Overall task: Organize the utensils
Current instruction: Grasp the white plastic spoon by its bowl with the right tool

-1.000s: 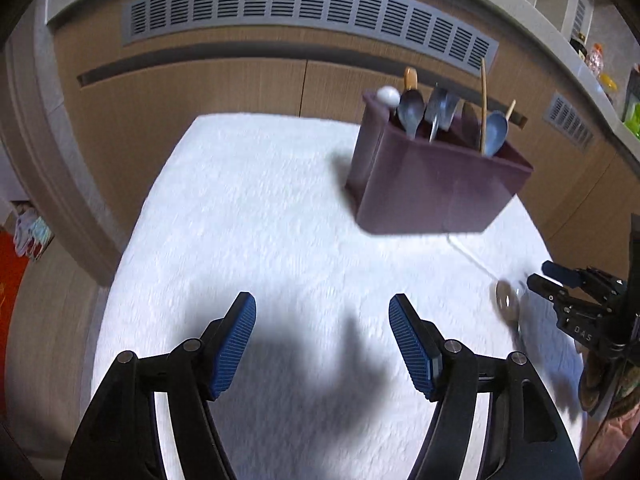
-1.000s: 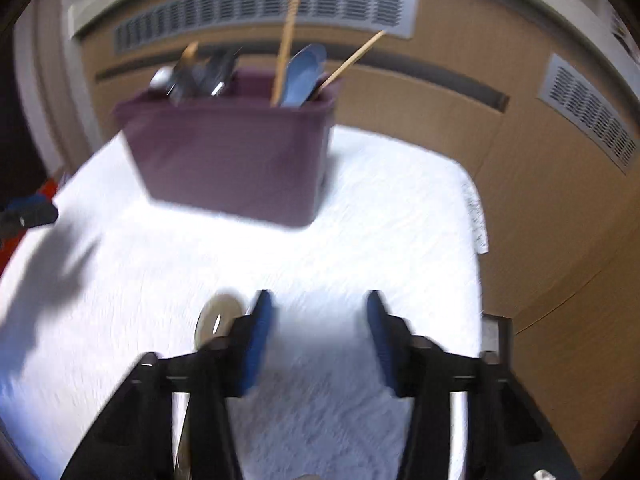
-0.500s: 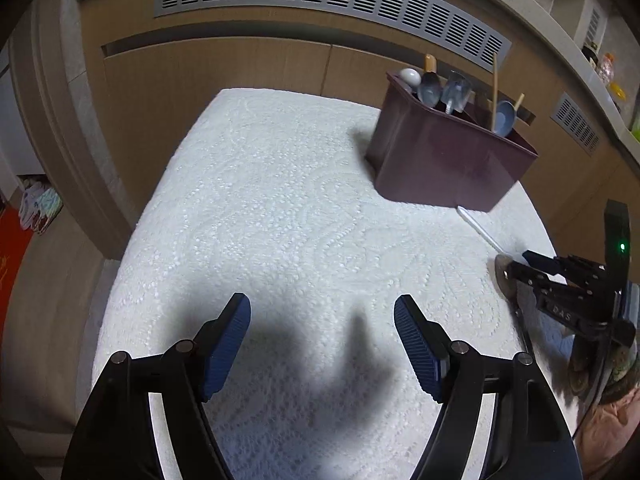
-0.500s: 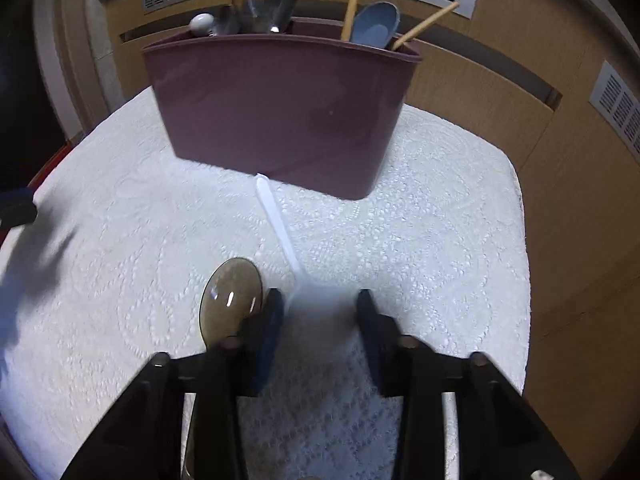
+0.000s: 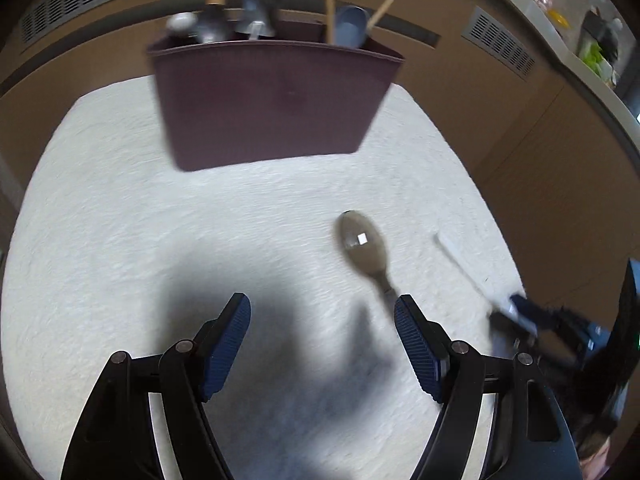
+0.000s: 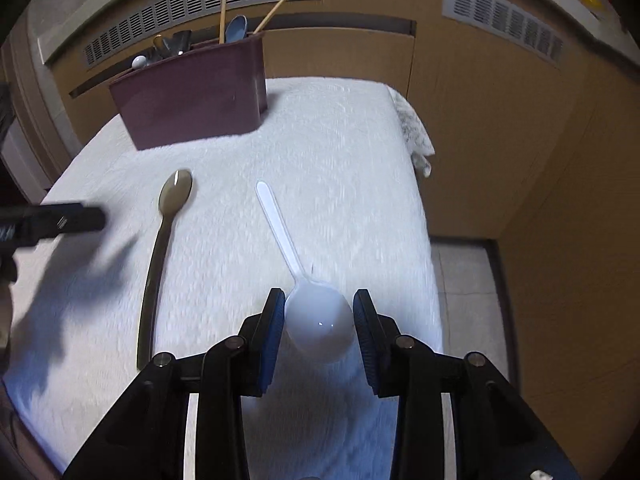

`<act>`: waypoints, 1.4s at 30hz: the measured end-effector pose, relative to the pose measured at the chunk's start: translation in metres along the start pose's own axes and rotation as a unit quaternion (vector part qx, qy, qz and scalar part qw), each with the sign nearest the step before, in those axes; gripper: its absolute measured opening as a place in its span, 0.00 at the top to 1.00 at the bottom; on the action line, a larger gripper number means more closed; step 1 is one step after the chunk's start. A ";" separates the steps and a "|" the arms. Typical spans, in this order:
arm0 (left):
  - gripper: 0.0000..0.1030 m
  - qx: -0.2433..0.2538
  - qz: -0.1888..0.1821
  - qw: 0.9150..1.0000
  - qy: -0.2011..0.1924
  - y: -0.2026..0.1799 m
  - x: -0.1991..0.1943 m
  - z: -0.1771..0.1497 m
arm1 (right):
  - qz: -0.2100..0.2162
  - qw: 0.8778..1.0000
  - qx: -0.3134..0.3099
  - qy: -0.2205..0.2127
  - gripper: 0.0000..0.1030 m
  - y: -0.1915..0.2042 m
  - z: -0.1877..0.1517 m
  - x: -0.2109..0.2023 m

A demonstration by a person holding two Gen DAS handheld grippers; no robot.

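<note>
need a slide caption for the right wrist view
Right gripper closed on a white plastic spoon's bowl, a metal spoon lying beside it, maroon utensil holder behind.

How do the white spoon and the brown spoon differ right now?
The white spoon sits bowl-first between the right gripper fingers; the brown spoon lies free on the cloth. White is short, brown long and slim. White's handle points at the holder, brown's bowl does. Both are still outside it.
</note>
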State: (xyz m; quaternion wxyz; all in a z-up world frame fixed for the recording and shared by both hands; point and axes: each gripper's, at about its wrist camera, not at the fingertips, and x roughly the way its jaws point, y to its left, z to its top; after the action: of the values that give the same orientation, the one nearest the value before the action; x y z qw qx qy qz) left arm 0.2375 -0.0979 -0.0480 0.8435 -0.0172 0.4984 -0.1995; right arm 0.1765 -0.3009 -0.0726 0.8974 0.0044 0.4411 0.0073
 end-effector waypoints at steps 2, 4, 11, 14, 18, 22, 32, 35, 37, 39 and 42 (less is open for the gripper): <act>0.27 -0.001 0.009 1.000 0.008 -0.012 0.010 0.010 | -0.005 1.000 0.002 -0.015 0.68 -0.001 -0.005 -0.006; 0.27 -0.010 0.017 1.000 0.018 -0.019 0.020 0.019 | -0.010 1.000 0.006 -0.024 0.68 -0.002 -0.008 -0.008; 0.27 0.025 0.080 0.996 0.026 -0.044 0.045 0.030 | -0.004 1.000 0.010 -0.029 0.68 -0.006 -0.008 -0.008; 0.27 0.053 0.097 0.993 0.030 -0.049 0.049 0.023 | -0.005 1.000 0.009 -0.030 0.67 -0.005 -0.010 -0.011; 0.27 0.077 0.106 0.991 0.025 -0.042 0.042 0.009 | -0.010 1.000 0.006 -0.026 0.67 -0.002 -0.010 -0.009; 0.27 0.099 0.110 0.989 0.020 -0.027 0.027 -0.007 | -0.014 1.000 -0.001 -0.021 0.67 0.004 -0.009 -0.006; 0.28 0.076 0.121 0.989 0.024 0.029 -0.010 -0.034 | 0.038 0.999 -0.035 -0.004 0.67 0.049 -0.009 0.000; 0.28 0.030 0.098 0.994 0.034 0.051 -0.031 -0.047 | 0.036 0.998 -0.052 -0.009 0.66 0.059 -0.012 0.000; 0.28 0.012 0.088 0.995 0.039 0.056 -0.039 -0.052 | 0.026 0.998 -0.055 -0.014 0.59 0.058 -0.013 -0.001; 0.28 -0.004 0.073 0.996 0.050 0.058 -0.046 -0.056 | 0.018 0.998 -0.054 -0.019 0.55 0.053 -0.014 -0.004; 0.28 -0.021 0.046 0.996 0.070 0.056 -0.046 -0.058 | -0.003 0.998 -0.057 -0.033 0.43 0.044 -0.017 -0.010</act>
State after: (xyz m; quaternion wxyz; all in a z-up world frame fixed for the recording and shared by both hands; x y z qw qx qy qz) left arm 0.1867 -0.0200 -0.0521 0.8141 0.0020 0.5608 -0.1512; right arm 0.1568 -0.2565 -0.0746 0.9101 -0.0484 0.4105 0.0295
